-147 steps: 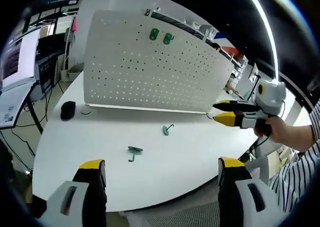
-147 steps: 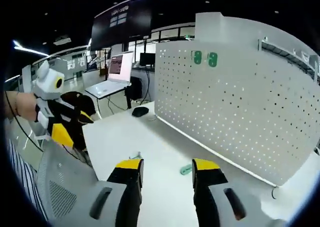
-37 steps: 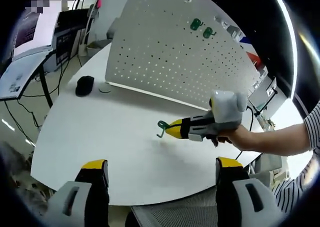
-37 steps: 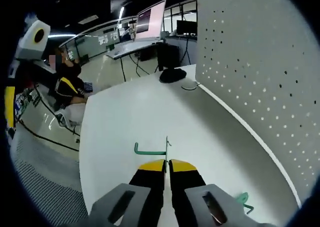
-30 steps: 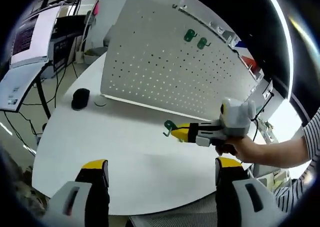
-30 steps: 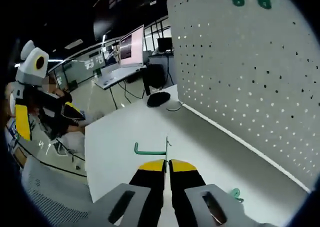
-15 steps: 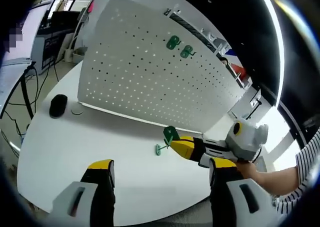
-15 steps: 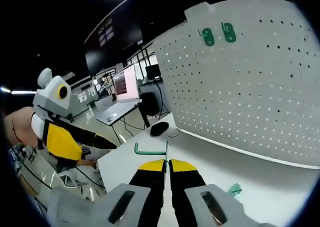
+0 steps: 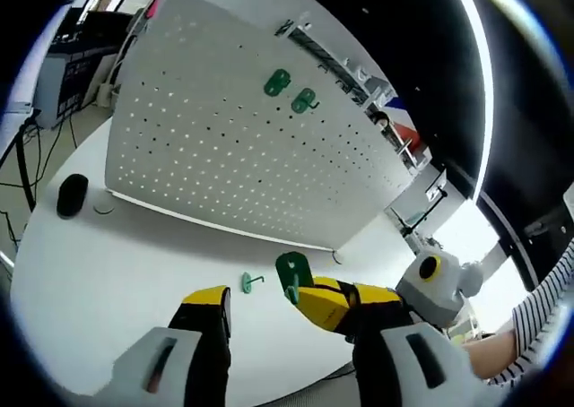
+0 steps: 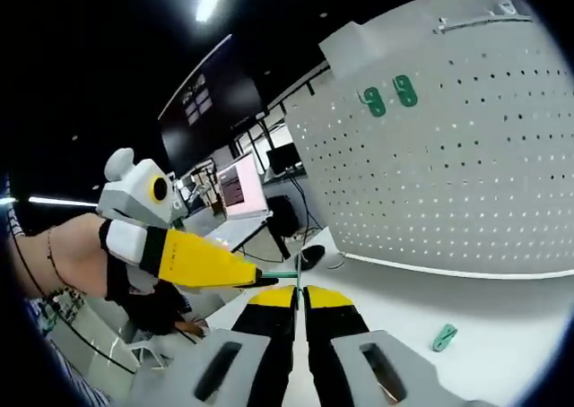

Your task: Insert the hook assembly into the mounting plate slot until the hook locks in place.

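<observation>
The white pegboard mounting plate (image 9: 233,156) (image 10: 448,174) stands upright on the white table (image 9: 108,272). Two green hooks (image 9: 276,82) (image 10: 372,100) hang near its top. My right gripper (image 10: 299,290) (image 9: 309,299) is shut on a green hook assembly (image 9: 291,272) (image 10: 278,274), held above the table in front of the plate. My left gripper (image 9: 294,299) is open, its jaws standing either side of the right gripper's tip. In the right gripper view the left gripper (image 10: 260,280) reaches in from the left, its tip right beside the held hook. Another green hook (image 9: 249,283) (image 10: 442,337) lies loose on the table.
A black mouse (image 9: 72,194) (image 10: 314,255) lies on the table by the plate's left end. An open laptop (image 10: 242,196) sits on a desk beyond. A striped sleeve (image 9: 547,308) shows at the right. Bare table stretches in front of the plate.
The left gripper has closed in on the right gripper, its tip now next to the held hook. The right gripper keeps hold of the hook, facing the plate.
</observation>
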A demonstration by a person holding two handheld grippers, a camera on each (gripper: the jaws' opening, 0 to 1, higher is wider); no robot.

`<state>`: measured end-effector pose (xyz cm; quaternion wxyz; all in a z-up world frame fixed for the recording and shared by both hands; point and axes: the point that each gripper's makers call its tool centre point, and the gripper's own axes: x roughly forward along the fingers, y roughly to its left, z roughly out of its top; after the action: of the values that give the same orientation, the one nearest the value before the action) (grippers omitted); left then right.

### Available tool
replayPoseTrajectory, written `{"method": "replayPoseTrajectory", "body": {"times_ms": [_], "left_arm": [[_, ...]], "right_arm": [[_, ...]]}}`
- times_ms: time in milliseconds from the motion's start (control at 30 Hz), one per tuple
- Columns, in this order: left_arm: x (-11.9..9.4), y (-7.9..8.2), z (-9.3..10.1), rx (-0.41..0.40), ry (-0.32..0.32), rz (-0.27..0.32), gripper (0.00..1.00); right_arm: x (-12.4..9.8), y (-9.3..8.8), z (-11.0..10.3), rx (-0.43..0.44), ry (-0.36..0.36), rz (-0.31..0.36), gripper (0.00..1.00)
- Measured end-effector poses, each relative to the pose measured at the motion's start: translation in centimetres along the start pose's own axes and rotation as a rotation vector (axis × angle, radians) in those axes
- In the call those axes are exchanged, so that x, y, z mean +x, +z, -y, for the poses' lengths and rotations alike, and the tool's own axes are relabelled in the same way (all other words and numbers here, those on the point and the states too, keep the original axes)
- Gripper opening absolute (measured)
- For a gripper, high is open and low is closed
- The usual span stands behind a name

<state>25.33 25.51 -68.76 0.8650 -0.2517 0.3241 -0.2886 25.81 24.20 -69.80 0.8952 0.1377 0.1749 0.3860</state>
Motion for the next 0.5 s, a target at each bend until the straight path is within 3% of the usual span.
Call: {"method": "replayPoseTrajectory", "body": {"times_ms": [167,500], "left_arm": [[-0.07,0.00,0.03,-0.006,0.000,-0.004,0.41],[-0.15,0.14,0.51,-0.036,-0.021,-0.002,0.30]], "right_arm": [[-0.23,0.20,-0.34,0.010,0.007,0.013,0.00],[-0.42,0.80,-0.83,0.041,0.001,0.040,0.00]]}}
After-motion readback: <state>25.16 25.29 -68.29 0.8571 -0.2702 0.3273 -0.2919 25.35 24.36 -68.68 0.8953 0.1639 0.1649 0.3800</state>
